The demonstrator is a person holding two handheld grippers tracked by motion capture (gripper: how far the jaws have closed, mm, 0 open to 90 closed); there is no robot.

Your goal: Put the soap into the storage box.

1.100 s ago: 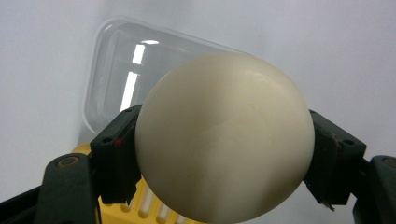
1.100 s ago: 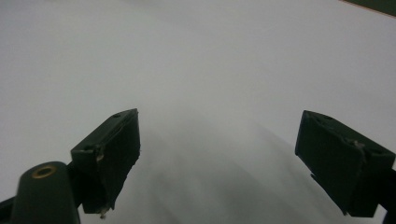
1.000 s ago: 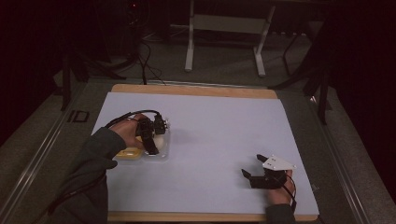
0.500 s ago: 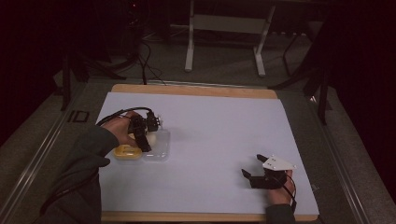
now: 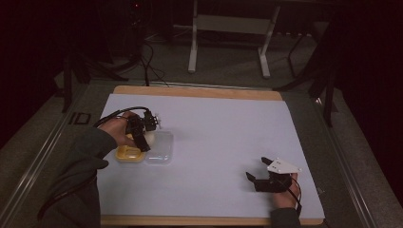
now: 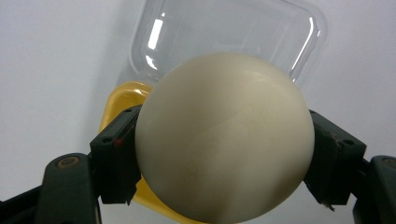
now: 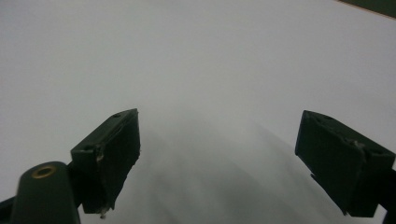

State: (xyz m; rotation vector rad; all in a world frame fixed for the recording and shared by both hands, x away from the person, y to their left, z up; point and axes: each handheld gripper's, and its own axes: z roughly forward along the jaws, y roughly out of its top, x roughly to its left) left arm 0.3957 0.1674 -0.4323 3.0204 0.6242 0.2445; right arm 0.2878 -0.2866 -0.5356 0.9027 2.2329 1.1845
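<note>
Now smooth cream ball [image 6: 224, 140] clamped in left gripper [image 6: 224, 154] jaws — right gripper [image 7: 233, 158] jaws apart.

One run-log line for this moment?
left tongs: shut on egg | above: yellow tray, clear lid | right tongs: open, empty

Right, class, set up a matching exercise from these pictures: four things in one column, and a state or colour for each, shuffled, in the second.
Things:
1. egg
2. tray
3. lid
4. right gripper

States or colours:
A. clear plastic, lying on the white sheet
B. jaws open, nothing between them
C. cream white, clamped between two black jaws
D. yellow, beside the clear piece

Pairs: 1-C, 2-D, 3-A, 4-B
</note>
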